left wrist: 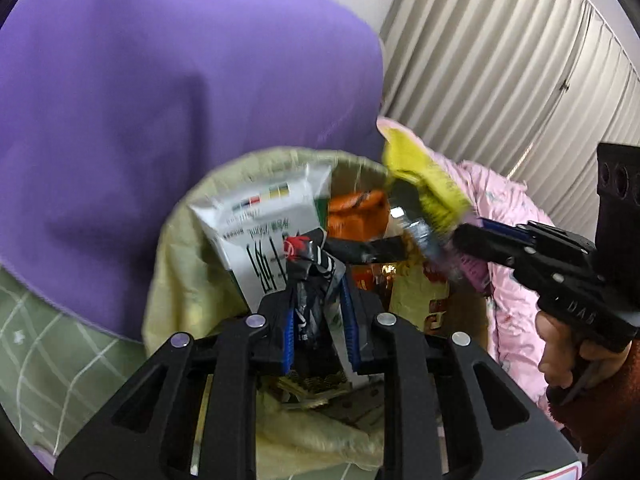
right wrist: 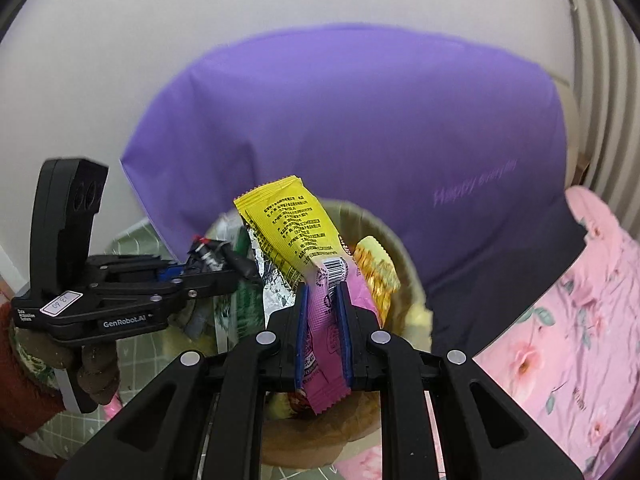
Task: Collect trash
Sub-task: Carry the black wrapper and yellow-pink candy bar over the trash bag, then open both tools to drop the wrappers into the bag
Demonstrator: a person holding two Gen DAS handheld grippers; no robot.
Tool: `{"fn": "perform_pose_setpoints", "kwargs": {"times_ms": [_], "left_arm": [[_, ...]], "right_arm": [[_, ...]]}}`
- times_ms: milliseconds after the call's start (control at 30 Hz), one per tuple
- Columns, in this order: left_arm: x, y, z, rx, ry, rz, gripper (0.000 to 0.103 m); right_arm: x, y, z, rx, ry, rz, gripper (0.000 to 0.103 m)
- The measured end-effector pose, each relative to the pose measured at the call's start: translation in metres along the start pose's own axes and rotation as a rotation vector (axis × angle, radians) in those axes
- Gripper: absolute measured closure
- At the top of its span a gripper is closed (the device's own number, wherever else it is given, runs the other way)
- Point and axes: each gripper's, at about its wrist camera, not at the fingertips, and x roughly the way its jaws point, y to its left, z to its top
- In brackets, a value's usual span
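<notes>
My left gripper (left wrist: 318, 316) is clamped on a crinkled black foil wrapper (left wrist: 310, 280), held above the round bin (left wrist: 188, 248) lined with a pale yellow bag, straight ahead of its fingers. To its right, my right gripper (right wrist: 323, 328) pinches a smooth yellow-and-pink packet (right wrist: 296, 236) with a zigzag edge, over the same bin. A purple cushion (right wrist: 360, 120) rises beyond both.

Soft, even indoor light with no glare. Motion blur smears the yellow wrapper (left wrist: 424, 184) and the purple pillow (left wrist: 180, 120) behind it; fisheye bending darkens every frame edge.
</notes>
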Motion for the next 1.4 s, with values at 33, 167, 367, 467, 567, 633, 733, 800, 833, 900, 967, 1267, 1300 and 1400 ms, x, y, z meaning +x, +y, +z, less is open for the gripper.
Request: {"fn": "perform_pose_setpoints", "kwargs": {"times_ms": [33,167,367,467,567,633,733,800,833,900,967,1267,1300,1400], "left_arm": [[0.006,0.0,0.0,0.004,0.014,0.004,0.086],[0.025,0.004,-0.001,-0.006,0.047,-0.012,0.086],[0.029,0.011,0.001,-0.016,0.044,-0.028,0.086],[0.025,0.01,-0.001,-0.014,0.041,-0.029,0.086],[0.018,0.012,-0.005,-0.019,0.034,-0.039,0.086],[0.011,0.012,-0.007,-0.019,0.027,-0.048,0.086],[0.005,0.012,-0.006,-0.017,0.017,-0.056,0.083],[-0.001,0.012,-0.006,-0.02,0.007,-0.065,0.075],[-0.004,0.012,-0.006,-0.019,0.003,-0.072,0.072],[-0.011,0.011,-0.005,-0.014,-0.003,-0.084,0.062],[-0.019,0.009,-0.005,-0.014,-0.01,-0.084,0.058],[-0.089,0.027,-0.029,-0.098,-0.176,0.081,0.055],[-0.097,0.033,-0.035,-0.115,-0.194,0.116,0.055],[-0.125,0.056,-0.057,-0.16,-0.236,0.226,0.055]], "right_arm": [[0.008,-0.001,-0.001,-0.005,0.015,-0.001,0.088],[0.03,0.001,-0.002,-0.038,0.047,-0.007,0.088],[0.038,-0.01,-0.006,-0.04,0.067,-0.01,0.088],[0.033,-0.008,-0.008,-0.049,0.062,-0.019,0.088],[0.029,-0.009,-0.01,-0.051,0.055,-0.034,0.088],[0.026,-0.01,-0.011,-0.052,0.055,-0.04,0.088],[0.024,-0.007,-0.012,-0.063,0.054,-0.053,0.088],[0.022,-0.006,-0.012,-0.059,0.051,-0.052,0.088],[0.021,-0.006,-0.012,-0.055,0.049,-0.054,0.087],[0.018,-0.005,-0.012,-0.053,0.038,-0.051,0.078],[0.015,-0.002,-0.013,-0.054,0.029,-0.06,0.067],[-0.007,0.021,-0.007,-0.067,-0.041,-0.055,0.065],[-0.008,0.027,-0.005,-0.074,-0.051,-0.045,0.064],[-0.009,0.05,0.001,-0.103,-0.078,-0.006,0.06]]}}
